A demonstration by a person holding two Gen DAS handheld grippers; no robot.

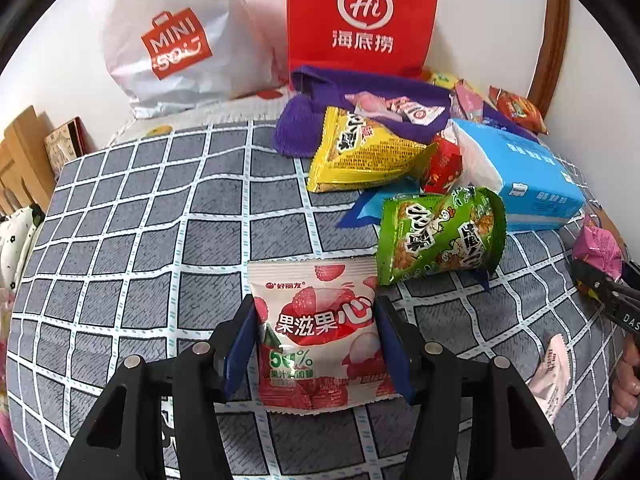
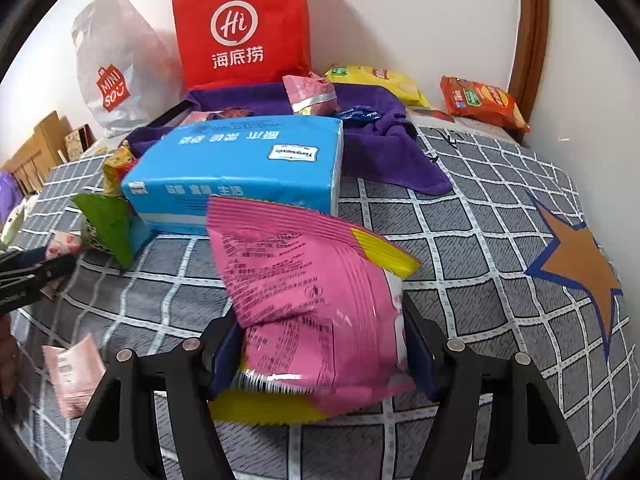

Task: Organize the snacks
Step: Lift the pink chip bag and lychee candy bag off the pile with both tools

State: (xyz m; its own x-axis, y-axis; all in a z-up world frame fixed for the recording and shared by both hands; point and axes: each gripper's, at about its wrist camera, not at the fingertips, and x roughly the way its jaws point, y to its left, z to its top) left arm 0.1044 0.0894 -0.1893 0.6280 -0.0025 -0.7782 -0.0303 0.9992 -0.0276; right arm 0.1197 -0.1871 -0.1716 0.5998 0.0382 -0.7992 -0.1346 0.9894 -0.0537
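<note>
**Both Grippers Loaded**

My left gripper (image 1: 316,344) clamps the lychee gummy packet (image 1: 320,332) low over the checked bedspread (image 1: 140,220). My right gripper (image 2: 320,344) grips the pink snack bag (image 2: 312,300) — tilted, just before the blue tissue pack (image 2: 240,168).

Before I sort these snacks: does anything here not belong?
Yes. The blue tissue pack lies among the snack packets on the bed, partly on the purple towel. It isn't a snack.
</note>
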